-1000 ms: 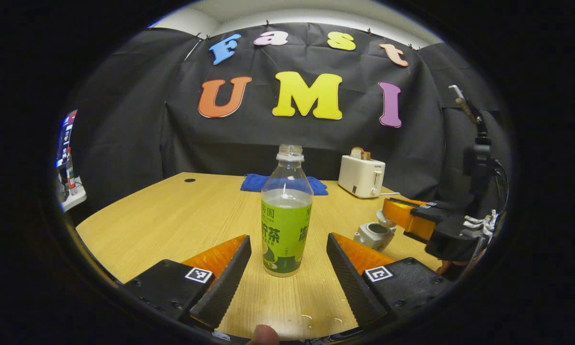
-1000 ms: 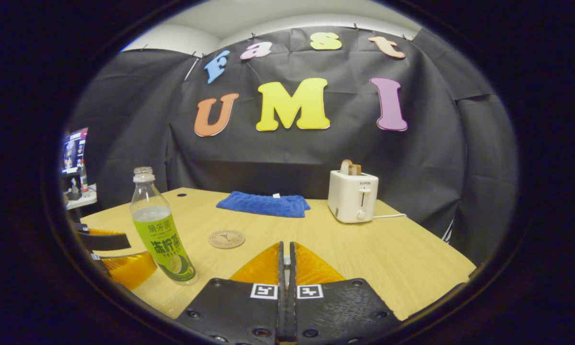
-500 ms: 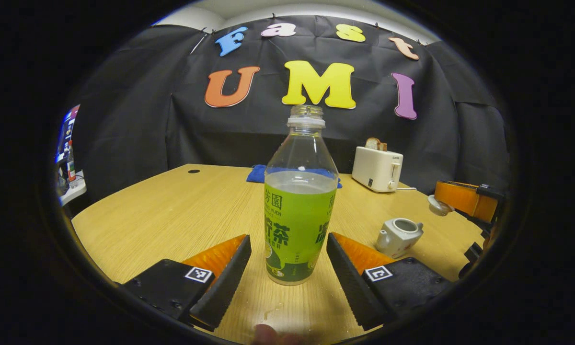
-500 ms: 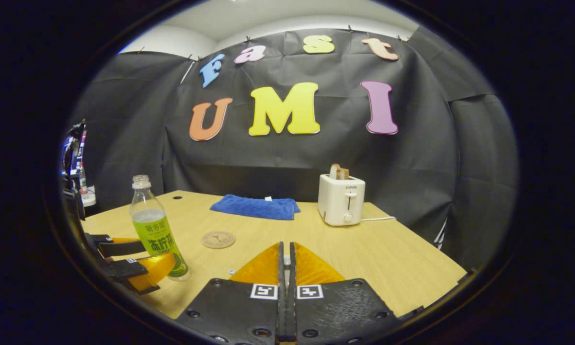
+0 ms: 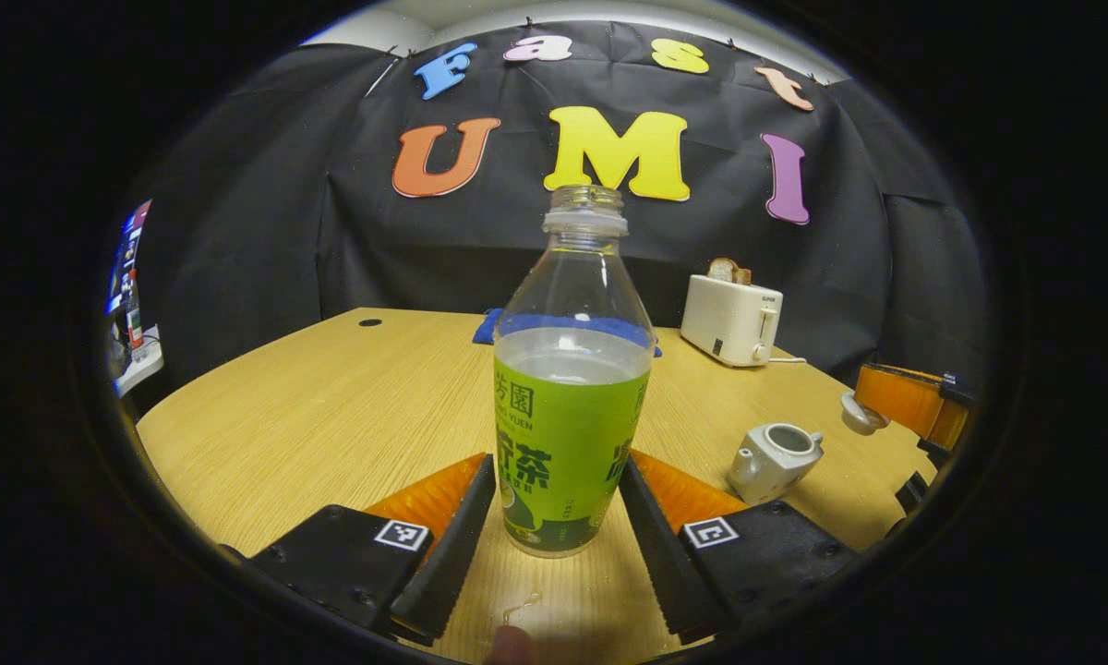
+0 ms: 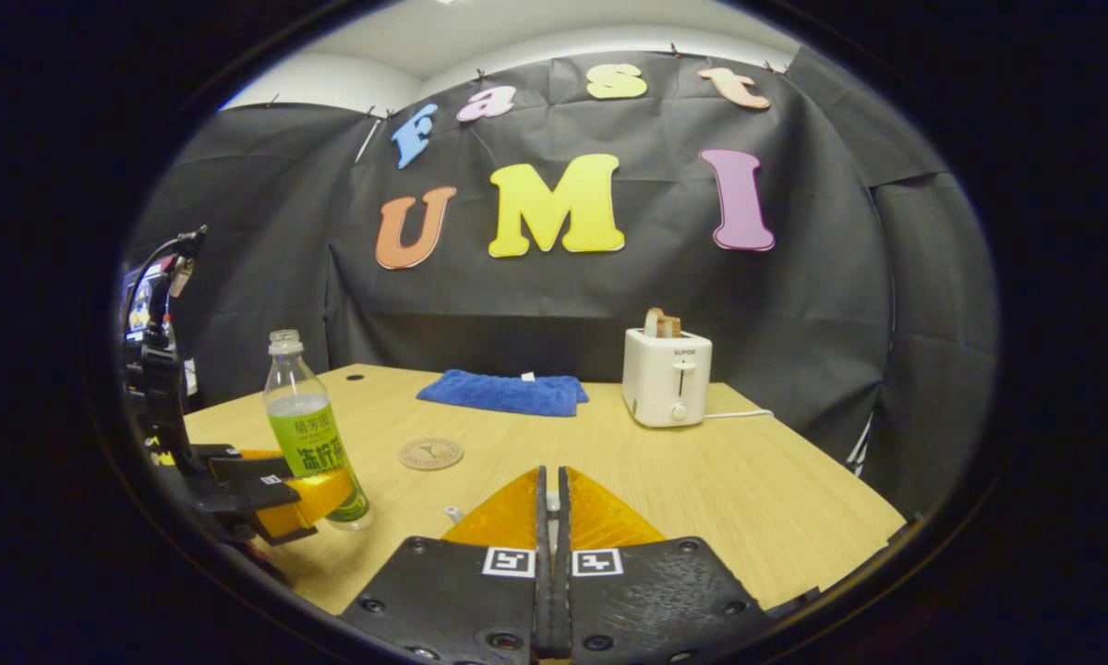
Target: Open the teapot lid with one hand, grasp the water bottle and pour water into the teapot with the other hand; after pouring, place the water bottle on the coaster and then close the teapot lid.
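The clear water bottle (image 5: pixel 568 434) with a green label stands uncapped on the wooden table, partly full. My left gripper (image 5: pixel 556 462) is shut on its lower label, one finger at each side. In the right gripper view that same bottle (image 6: pixel 309 434) stands at the left, in the left gripper (image 6: pixel 286 503). The white teapot (image 5: pixel 776 457) sits open on the table to the right. Above and right of it, my right gripper (image 5: pixel 873 406) holds the white teapot lid (image 5: pixel 851 414). In its own view the right gripper (image 6: pixel 551 476) is shut, with a sliver of the lid between the fingers.
A round wooden coaster (image 6: pixel 430 453) lies mid-table, beyond the bottle. A folded blue cloth (image 6: pixel 503 392) lies by the back wall. A white toaster (image 6: pixel 669 374) with toast in it stands at the back right, its cord trailing right. Table edges run left and right.
My left gripper moved forward around the bottle and its fingers closed onto the bottle's sides. The right gripper drifted slightly, still holding the lid clear of the teapot.
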The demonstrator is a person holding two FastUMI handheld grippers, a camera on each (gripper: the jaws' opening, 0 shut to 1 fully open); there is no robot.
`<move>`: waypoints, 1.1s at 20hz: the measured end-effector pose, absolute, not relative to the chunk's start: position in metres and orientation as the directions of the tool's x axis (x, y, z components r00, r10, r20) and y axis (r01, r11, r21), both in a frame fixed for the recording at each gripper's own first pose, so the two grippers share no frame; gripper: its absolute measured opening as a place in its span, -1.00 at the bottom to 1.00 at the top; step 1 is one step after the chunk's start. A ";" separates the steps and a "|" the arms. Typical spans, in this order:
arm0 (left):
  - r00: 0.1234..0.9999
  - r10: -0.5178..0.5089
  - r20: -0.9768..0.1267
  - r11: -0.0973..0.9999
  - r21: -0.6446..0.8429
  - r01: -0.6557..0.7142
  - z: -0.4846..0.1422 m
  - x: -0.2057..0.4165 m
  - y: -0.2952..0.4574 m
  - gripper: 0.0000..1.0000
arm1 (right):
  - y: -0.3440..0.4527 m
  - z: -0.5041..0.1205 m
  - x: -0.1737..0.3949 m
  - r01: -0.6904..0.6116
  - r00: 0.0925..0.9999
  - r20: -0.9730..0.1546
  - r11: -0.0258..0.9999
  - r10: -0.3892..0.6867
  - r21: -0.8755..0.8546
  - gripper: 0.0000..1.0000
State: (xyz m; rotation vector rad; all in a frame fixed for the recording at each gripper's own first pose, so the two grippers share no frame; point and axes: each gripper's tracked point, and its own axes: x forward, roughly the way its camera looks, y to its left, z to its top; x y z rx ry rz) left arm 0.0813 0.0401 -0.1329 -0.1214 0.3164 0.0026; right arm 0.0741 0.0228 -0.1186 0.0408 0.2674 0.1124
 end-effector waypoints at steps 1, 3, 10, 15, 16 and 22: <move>0.950 -0.011 -0.313 0.993 -0.111 -0.025 -0.133 0.083 0.039 0.62 | 0.024 -0.120 0.073 -0.114 0.956 -0.266 0.992 0.125 0.058 -1.00; 0.942 0.008 -0.336 0.996 -0.082 -0.037 -0.133 0.082 0.044 0.58 | 0.022 -0.120 0.072 -0.116 0.957 -0.259 0.991 0.130 0.067 -1.00; 0.922 0.103 -0.373 0.984 0.176 -0.039 -0.113 0.070 0.070 0.52 | 0.008 -0.115 0.075 -0.118 0.959 -0.250 0.989 0.137 0.089 -1.00; 0.917 0.158 -0.366 0.906 0.423 0.013 -0.094 0.066 0.084 0.51 | -0.005 -0.116 0.075 -0.115 0.959 -0.251 0.990 0.133 0.087 -1.00; 0.914 0.169 -0.370 0.885 0.464 0.024 -0.094 0.065 0.086 0.51 | -0.007 -0.116 0.074 -0.114 0.959 -0.251 0.989 0.133 0.089 -1.00; 0.888 0.208 -0.411 0.741 0.659 0.132 -0.102 0.058 0.091 0.49 | -0.024 -0.121 0.073 -0.107 0.957 -0.262 0.991 0.126 0.084 -1.00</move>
